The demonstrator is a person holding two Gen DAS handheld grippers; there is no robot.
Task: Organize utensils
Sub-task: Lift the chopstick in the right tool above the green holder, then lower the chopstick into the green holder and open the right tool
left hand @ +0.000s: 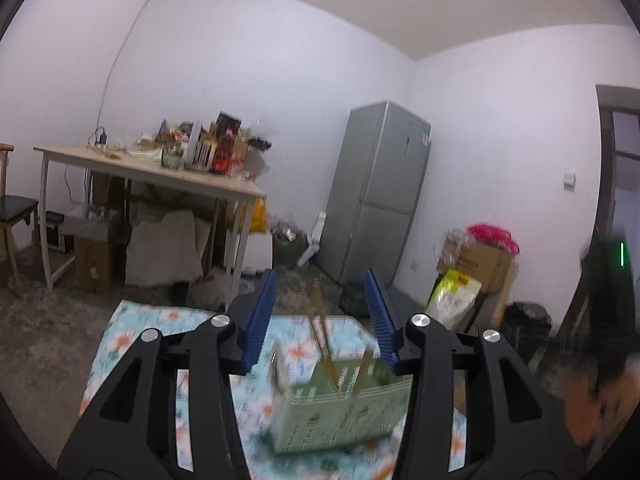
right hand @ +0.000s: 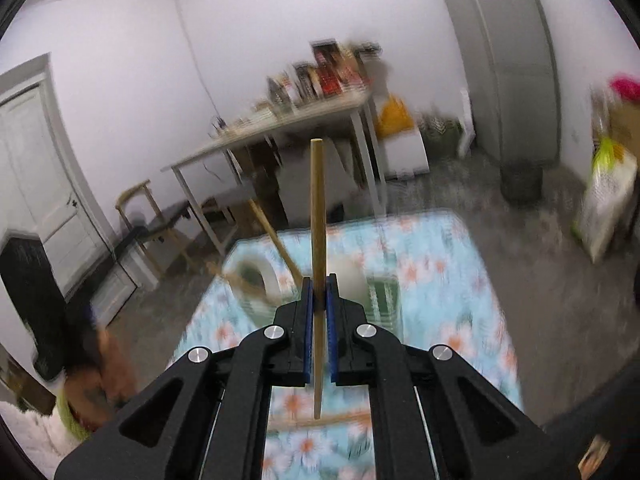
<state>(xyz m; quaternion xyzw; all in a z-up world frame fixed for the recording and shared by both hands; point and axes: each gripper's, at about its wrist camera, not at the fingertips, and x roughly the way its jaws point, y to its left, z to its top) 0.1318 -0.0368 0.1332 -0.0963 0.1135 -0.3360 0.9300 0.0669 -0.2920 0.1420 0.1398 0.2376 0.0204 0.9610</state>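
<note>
My left gripper is open, its blue pads wide apart with nothing pressed between them. Just beyond and below it a pale green patterned utensil holder stands on the floral cloth, with wooden chopsticks leaning in it. My right gripper is shut on a single wooden chopstick, held upright above the cloth. Behind it the blurred holder shows another chopstick leaning out. One more chopstick lies on the cloth under the jaws.
A cluttered wooden table stands behind the cloth, a grey fridge to its right, then boxes and bags. A chair is at far left. A blurred hand shows at the right edge.
</note>
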